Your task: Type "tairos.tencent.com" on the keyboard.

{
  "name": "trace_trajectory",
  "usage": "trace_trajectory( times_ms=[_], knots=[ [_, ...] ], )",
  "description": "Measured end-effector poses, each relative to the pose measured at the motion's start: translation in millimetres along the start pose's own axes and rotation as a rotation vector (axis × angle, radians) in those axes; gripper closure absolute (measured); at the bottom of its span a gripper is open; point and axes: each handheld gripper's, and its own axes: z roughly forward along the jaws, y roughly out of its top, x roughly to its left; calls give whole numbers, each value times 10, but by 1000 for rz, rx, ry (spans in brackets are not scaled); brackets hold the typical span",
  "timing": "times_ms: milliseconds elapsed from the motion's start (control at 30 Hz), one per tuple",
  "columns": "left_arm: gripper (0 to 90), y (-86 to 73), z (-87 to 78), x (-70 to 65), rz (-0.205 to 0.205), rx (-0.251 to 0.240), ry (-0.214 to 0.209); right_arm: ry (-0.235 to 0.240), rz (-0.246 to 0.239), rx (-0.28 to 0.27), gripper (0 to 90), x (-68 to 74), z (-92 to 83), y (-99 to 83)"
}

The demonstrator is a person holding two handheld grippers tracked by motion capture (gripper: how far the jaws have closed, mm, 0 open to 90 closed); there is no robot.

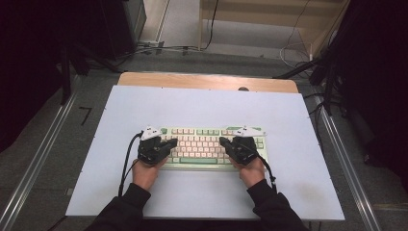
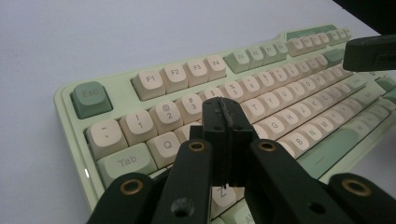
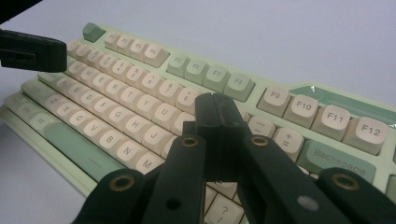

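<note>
the tabletop (image 1: pixel 202 108) is a wide, flat, matte sheet in a pale bluish white, smooth and unmarked, with a strip of light wood showing along its far edge. around it run grey floor, metal rails and loose cables, and the corners of the high view sink into black where little can be made out

near the front middle of the tabletop lies the keyboard (image 1: pixel 202 144), a shallow pale-green plastic case with rounded corners. its keycaps are tall, sculpted and softly glossy, mostly cream, with sage-green caps such as esc (image 2: pixel 91 98), tab (image 2: pixel 126 161) and backspace (image 3: pixel 338 161), and a long green space bar (image 3: pixel 77 149). from above the legends are too small to read, and the two hands cover both ends of the key rows

the left gripper (image 2: pixel 226 112) hangs over the keyboard's left half, above the number and q rows; its black, matte, slightly scuffed jaws are pressed together with nothing between them, and they hide the keys right of q. brass-ringed pivots sit on its flat link arms. the right gripper (image 3: pixel 217 105) sits over the right half, its jaws likewise closed tight on nothing, blocking the keys around p. whether either tip touches a keycap cannot be told

each gripper view catches a blurred black block of the other gripper at its edge. dark sleeves (image 1: pixel 132 204) are cut off at the bottom of the high view
</note>
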Motion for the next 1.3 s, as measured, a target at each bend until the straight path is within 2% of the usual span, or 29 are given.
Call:
trace_trajectory(
  times_ms=[633,1300],
  knots=[
    [900,0,-2,2,2,2,-2,10,-18,27,875,61,-124,-171],
    [900,1,-7,-8,2,4,-7,9,-30,63,875,81,-33,-250]
  ],
)
